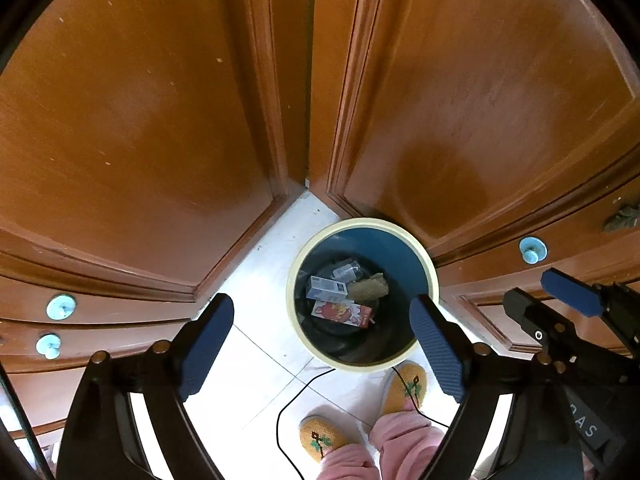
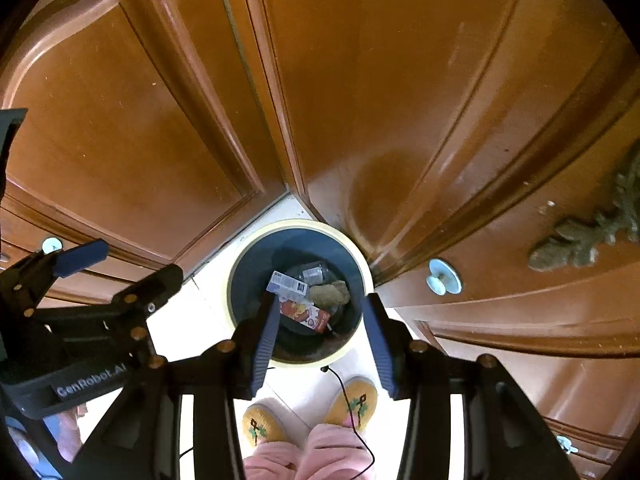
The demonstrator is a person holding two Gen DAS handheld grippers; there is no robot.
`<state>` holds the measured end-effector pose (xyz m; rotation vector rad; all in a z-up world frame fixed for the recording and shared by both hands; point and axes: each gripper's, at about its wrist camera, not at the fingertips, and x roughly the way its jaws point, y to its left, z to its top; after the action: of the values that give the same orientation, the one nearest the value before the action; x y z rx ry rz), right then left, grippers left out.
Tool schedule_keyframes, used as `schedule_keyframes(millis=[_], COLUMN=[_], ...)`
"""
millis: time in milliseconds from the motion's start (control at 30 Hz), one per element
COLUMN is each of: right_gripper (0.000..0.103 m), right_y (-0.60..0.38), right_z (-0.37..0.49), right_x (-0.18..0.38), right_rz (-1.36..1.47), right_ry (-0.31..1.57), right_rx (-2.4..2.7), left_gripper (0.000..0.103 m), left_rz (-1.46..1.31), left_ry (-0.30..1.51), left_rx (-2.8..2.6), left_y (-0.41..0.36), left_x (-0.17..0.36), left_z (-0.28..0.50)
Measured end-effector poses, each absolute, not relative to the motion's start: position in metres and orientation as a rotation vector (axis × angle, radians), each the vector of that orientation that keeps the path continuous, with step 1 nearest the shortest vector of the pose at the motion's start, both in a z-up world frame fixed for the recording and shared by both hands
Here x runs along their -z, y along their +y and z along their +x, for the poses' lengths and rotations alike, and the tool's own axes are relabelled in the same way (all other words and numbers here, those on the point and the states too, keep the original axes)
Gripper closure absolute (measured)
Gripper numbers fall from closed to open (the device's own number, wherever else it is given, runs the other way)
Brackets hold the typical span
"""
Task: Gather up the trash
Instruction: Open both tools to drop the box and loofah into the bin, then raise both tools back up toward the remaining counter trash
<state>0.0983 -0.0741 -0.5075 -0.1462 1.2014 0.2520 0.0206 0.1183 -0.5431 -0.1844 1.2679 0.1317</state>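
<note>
A round trash bin (image 1: 430, 268) with a cream rim and dark blue inside stands on the white tile floor in a corner between wooden doors. In it lie a red carton (image 1: 342, 314), a blue-white box (image 1: 326, 288), a brown crumpled piece (image 1: 368, 286) and clear plastic (image 1: 347, 270). My left gripper (image 1: 322, 344) is open and empty, above the bin's near left side. My right gripper (image 2: 322, 340) is open and empty, high above the bin (image 2: 236, 312); the same trash shows below it, with the red carton (image 2: 306, 314) nearest. Each gripper also shows at the other view's edge.
Brown wooden cabinet doors (image 1: 140, 120) with pale blue knobs (image 1: 61, 307) close in on both sides of the corner. The person's yellow slippers (image 1: 404, 388) and pink trousers stand just before the bin. A thin black cable (image 1: 304, 392) runs across the floor tiles.
</note>
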Motion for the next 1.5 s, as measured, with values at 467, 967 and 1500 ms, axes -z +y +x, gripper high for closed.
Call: schedule_keyframes(millis=[467, 967, 1500], right_gripper=[0.059, 0.059, 0.059], right_y=[-0.086, -0.091, -0.110], right_z=[0.055, -0.004, -0.040], right_x=[0.393, 0.252, 0.121], right_rz=[-0.104, -0.037, -0.069], right_ry=[1.111, 0.997, 0.771], right_rx=[-0.289, -0.335, -0.286], left_gripper=[0.013, 0.005, 0.001], left_rz=[-0.183, -0.115, -0.039], left_ry=[1.245, 1.091, 0.966], left_rx=[-0.138, -0.065, -0.029], left_y=[0.119, 0.105, 0.083], left_x=[0.415, 0.250, 0.127], left_z=[-0.012, -0.042, -0.060])
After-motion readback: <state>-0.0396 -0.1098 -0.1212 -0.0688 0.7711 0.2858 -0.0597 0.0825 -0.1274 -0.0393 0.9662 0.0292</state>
